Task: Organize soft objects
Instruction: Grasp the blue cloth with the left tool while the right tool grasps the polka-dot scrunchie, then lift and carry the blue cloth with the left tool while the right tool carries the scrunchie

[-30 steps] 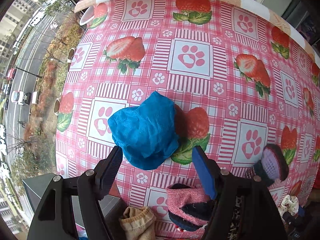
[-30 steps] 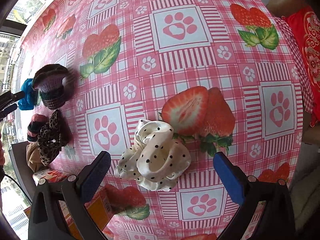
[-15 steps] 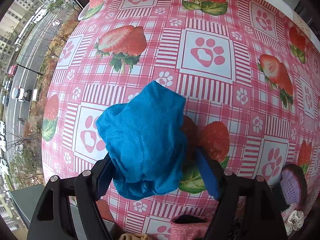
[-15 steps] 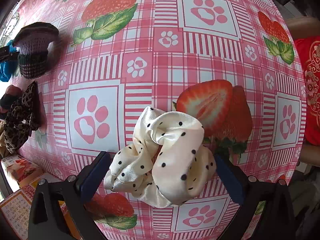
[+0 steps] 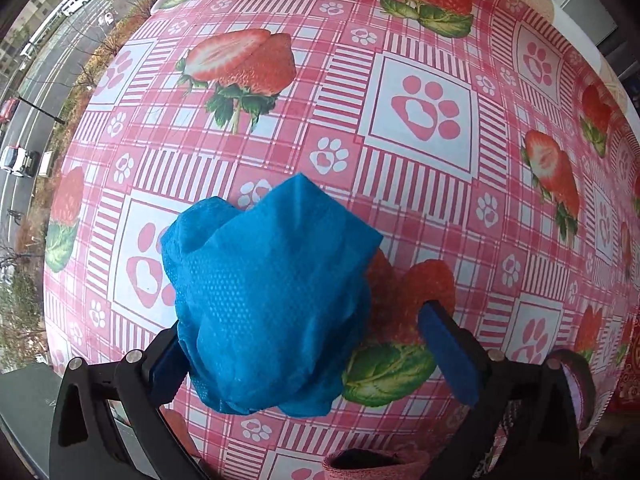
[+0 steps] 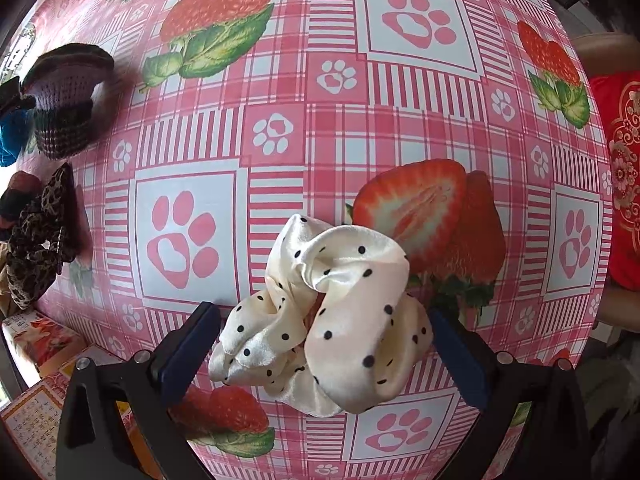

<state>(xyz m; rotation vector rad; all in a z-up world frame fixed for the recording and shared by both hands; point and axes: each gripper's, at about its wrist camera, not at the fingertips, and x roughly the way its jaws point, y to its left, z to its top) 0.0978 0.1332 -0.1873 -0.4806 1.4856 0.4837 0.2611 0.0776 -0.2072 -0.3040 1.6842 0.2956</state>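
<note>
A crumpled blue mesh cloth [image 5: 268, 288] lies on the pink strawberry tablecloth [image 5: 420, 168]. My left gripper [image 5: 308, 360] points down over it, and its jaws are opening. The cloth sits between them and covers part of the left pad, while the right pad [image 5: 448, 356] stands apart from it. In the right wrist view a cream polka-dot scrunchie [image 6: 332, 308] lies between the wide jaws of my right gripper [image 6: 322, 356]. Its right edge reaches the right pad [image 6: 456, 356]; a small gap shows at the left pad.
A knitted purple-and-dark scrunchie [image 6: 66, 100] and a leopard-print scrunchie [image 6: 40, 236] lie at the table's left side. A pink and dark sock [image 5: 372, 464] sits by the near edge. Printed boxes [image 6: 40, 344] lie below that edge, and a red cushion [image 6: 624, 176] sits beyond the right edge.
Both grippers have come down over their things. The left jaws spread wider and the blue cloth is now between them. The scrunchie now lies between the right fingers.
</note>
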